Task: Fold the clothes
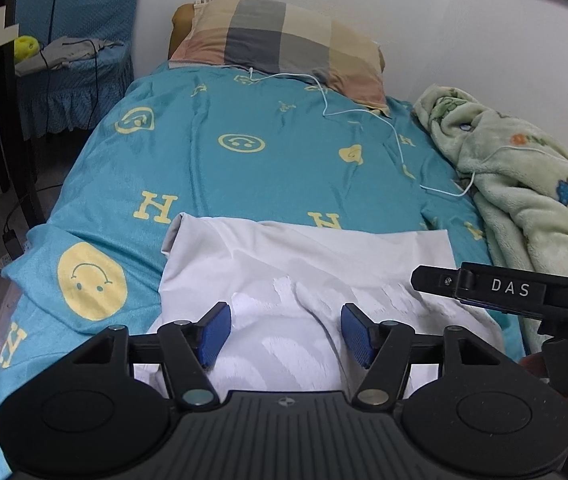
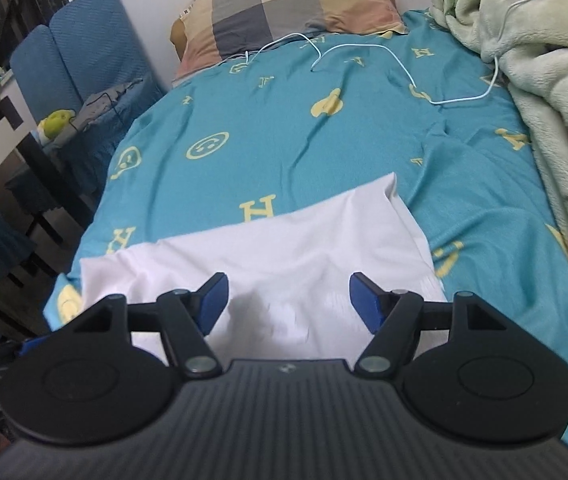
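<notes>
A white garment [image 1: 304,272] lies folded into a rough rectangle on the near part of the bed, with a pale printed pattern on its near half. The right wrist view shows the same garment [image 2: 267,248], its far edge running across the teal sheet. My left gripper [image 1: 286,330] hovers open over the near part of the cloth, nothing between its blue pads. My right gripper [image 2: 288,302] is open too, above the garment's near edge. The right gripper's black body marked DAS [image 1: 512,292] shows at the right of the left wrist view.
The bed carries a teal sheet [image 1: 243,168] with yellow smileys and letters. A checked pillow [image 1: 284,40] lies at the head, a white cable [image 1: 364,112] trails across the sheet, and a green fleece blanket [image 1: 524,184] is heaped on the right. A blue chair [image 2: 79,60] stands left.
</notes>
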The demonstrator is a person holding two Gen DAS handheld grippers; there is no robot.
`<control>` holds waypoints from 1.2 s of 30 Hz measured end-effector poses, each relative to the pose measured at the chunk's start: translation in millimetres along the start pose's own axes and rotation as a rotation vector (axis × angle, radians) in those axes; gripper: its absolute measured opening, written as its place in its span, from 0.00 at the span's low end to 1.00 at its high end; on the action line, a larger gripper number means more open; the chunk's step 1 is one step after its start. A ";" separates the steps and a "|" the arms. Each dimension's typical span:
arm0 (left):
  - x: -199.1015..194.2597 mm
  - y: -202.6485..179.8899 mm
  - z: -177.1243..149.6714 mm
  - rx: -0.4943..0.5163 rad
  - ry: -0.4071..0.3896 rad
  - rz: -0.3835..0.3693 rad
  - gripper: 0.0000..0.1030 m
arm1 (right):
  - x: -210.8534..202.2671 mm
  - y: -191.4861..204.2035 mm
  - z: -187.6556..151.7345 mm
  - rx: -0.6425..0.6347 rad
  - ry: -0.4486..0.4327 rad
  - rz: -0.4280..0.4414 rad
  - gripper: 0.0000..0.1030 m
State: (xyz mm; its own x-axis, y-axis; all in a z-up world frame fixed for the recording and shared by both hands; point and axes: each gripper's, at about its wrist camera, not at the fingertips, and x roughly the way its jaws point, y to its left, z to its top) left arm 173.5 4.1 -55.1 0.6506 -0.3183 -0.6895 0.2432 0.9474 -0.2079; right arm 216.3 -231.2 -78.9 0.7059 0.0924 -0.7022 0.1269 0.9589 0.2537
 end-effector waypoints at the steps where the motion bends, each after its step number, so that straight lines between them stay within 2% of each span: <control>1: -3.0 -1.9 -1.8 0.008 -0.001 0.005 0.62 | -5.0 0.4 -0.7 0.006 -0.001 0.003 0.67; 5: -9.7 -8.3 -6.7 0.032 -0.001 0.020 0.63 | -22.2 2.7 -4.3 0.021 -0.004 0.018 0.67; 10: -2.5 -7.4 -9.4 0.037 0.020 0.025 0.64 | -15.7 9.6 -9.1 -0.017 0.024 0.006 0.67; 15: -5.9 -3.1 -8.9 -0.003 0.026 -0.001 0.65 | -4.0 9.8 -10.9 -0.022 0.055 -0.013 0.67; 22: -13.0 3.2 -7.7 -0.068 0.031 -0.042 0.65 | 6.5 -1.8 -9.8 0.078 0.110 0.016 0.69; 24: -18.5 9.7 -9.9 -0.140 0.035 -0.080 0.66 | 6.1 -6.2 -8.4 0.113 0.110 0.026 0.69; 27: -28.6 21.8 -14.6 -0.280 0.042 -0.152 0.75 | 2.3 -13.3 -6.5 0.166 0.108 0.044 0.67; 32: -27.5 47.9 -29.5 -0.566 0.073 -0.267 0.78 | -12.7 -29.0 -5.8 0.307 0.089 0.100 0.68; 36: -31.8 51.8 -40.0 -0.695 0.082 -0.314 0.78 | -24.6 -41.5 -5.2 0.419 0.073 0.145 0.68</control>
State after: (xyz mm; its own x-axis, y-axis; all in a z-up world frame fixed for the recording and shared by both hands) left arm 136.6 64.6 -71.7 0.5634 -0.5983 -0.5698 -0.1181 0.6243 -0.7722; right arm 190.1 -271.9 -75.7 0.6881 0.2510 -0.6808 0.3121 0.7447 0.5900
